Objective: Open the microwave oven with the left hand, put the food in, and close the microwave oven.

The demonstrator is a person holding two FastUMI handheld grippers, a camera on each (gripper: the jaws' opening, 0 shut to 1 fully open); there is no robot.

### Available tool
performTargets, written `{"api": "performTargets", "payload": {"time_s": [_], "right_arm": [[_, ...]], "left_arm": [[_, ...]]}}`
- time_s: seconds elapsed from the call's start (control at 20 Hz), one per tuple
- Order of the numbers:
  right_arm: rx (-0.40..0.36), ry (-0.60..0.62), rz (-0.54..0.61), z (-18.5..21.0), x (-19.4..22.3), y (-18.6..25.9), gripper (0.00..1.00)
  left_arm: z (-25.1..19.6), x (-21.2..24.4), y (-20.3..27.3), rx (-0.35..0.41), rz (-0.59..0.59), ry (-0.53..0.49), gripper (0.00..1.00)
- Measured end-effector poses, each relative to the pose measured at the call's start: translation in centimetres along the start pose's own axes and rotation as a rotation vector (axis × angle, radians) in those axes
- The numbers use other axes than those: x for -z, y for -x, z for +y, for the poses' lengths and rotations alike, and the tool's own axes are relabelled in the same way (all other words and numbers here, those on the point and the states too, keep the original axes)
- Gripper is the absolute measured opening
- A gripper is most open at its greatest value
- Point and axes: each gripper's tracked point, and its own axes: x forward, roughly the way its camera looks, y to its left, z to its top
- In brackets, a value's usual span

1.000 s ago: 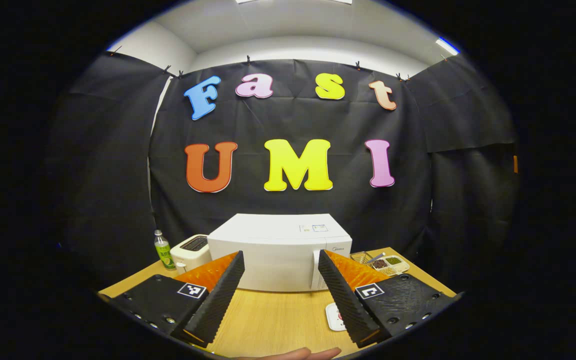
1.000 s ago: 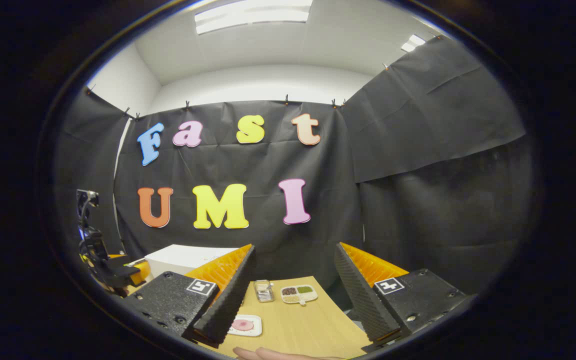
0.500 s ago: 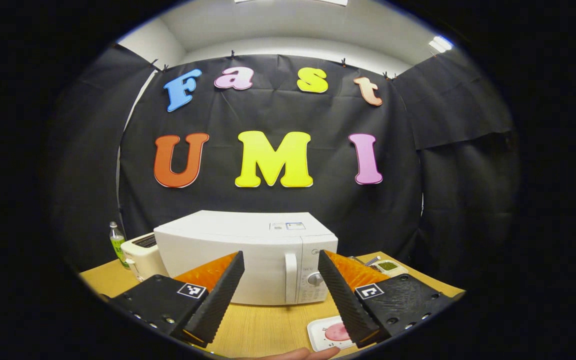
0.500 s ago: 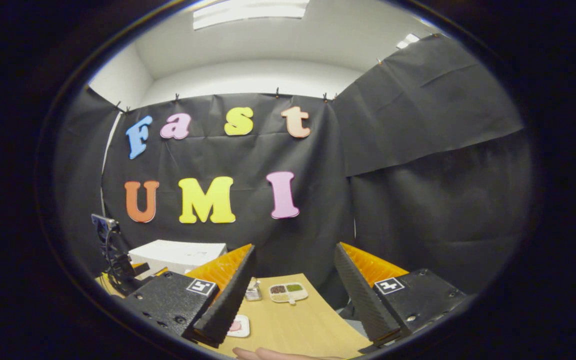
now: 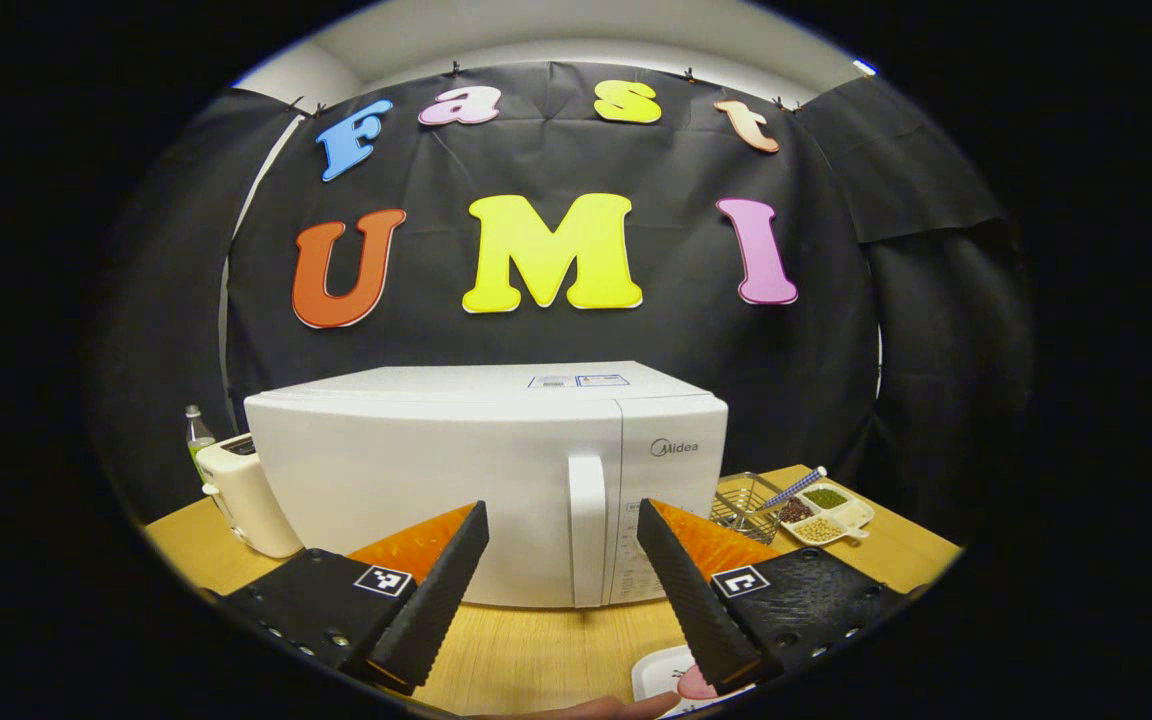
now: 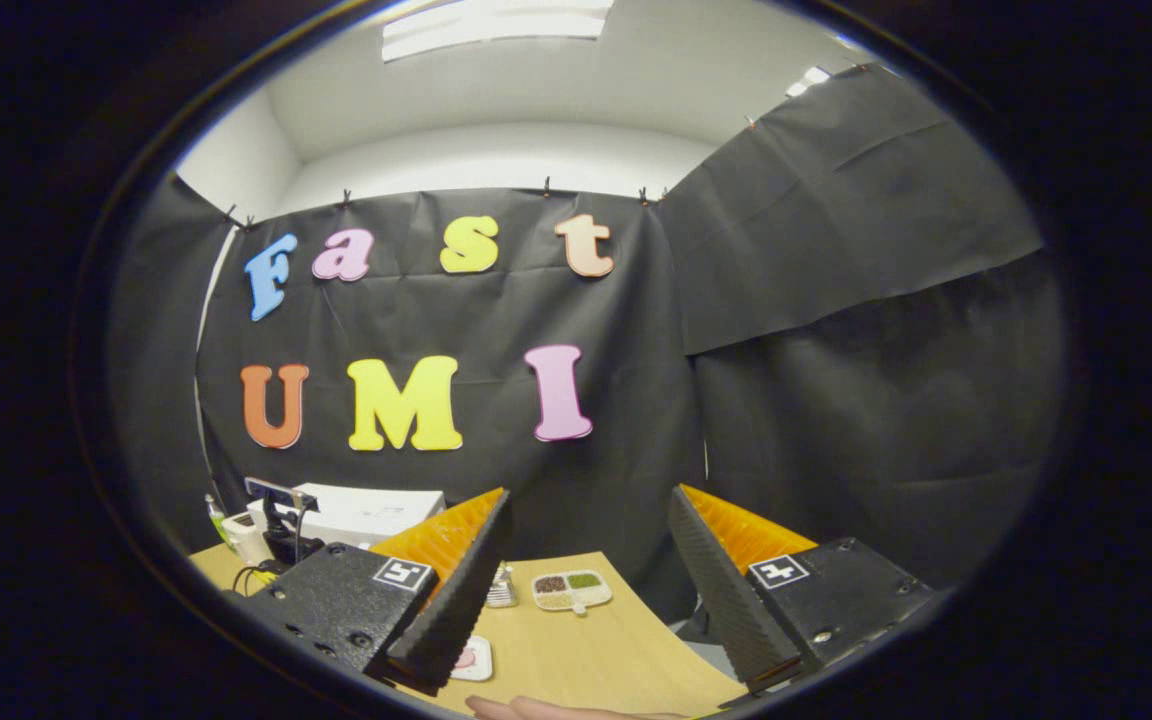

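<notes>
- The white box-shaped microwave oven (image 5: 486, 480) stands on the light wooden tabletop (image 5: 546, 650), its door shut and its upright white door handle (image 5: 587, 530) facing the left gripper view; in the right gripper view it sits far off at the left (image 6: 361, 510).
- The food, a pink round piece on a small white rectangular plate (image 5: 671, 680), lies on the tabletop just in front of the oven's right side, partly hidden behind one finger of the left tongs; the same plate shows in the right gripper view (image 6: 471, 660).
- Progress, as I judge it: nothing is done yet; the door is to be opened, the food carried in, the door shut again; the step in hand looks like the reach for the handle.
- The left tongs (image 5: 561, 590) are spread wide and hold nothing; they point level at the oven front, the handle lying between the two fingers but apart from both.
- The right tongs (image 6: 586, 580) are also wide and empty, held above the tabletop and aimed past the oven toward the far corner.
- Farther out: a white toaster (image 5: 246, 495) and a clear bottle (image 5: 198, 435) to the oven's left; a wire basket (image 5: 746, 500) and a white divided dish of grains (image 5: 826, 505) to its right.
</notes>
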Motion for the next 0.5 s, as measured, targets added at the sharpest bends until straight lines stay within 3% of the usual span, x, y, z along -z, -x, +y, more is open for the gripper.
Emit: {"api": "performTargets", "payload": {"time_s": [0.35, 0.45, 0.5], "right_arm": [[0.012, 0.023, 0.040, -0.9, 1.9, -1.2, 1.00], [0.013, 0.023, 0.056, -1.0, 2.6, -1.6, 1.00], [0.014, 0.023, 0.065, -1.1, 2.9, -1.8, 1.00]], "left_arm": [[-1.9, 3.2, -2.5, 0.038, 0.052, 0.027, 0.92], [-2.4, 3.2, -3.2, 0.047, 0.043, 0.047, 0.77], [-2.0, 3.3, -3.4, 0.033, 0.038, 0.047, 0.56]]}}
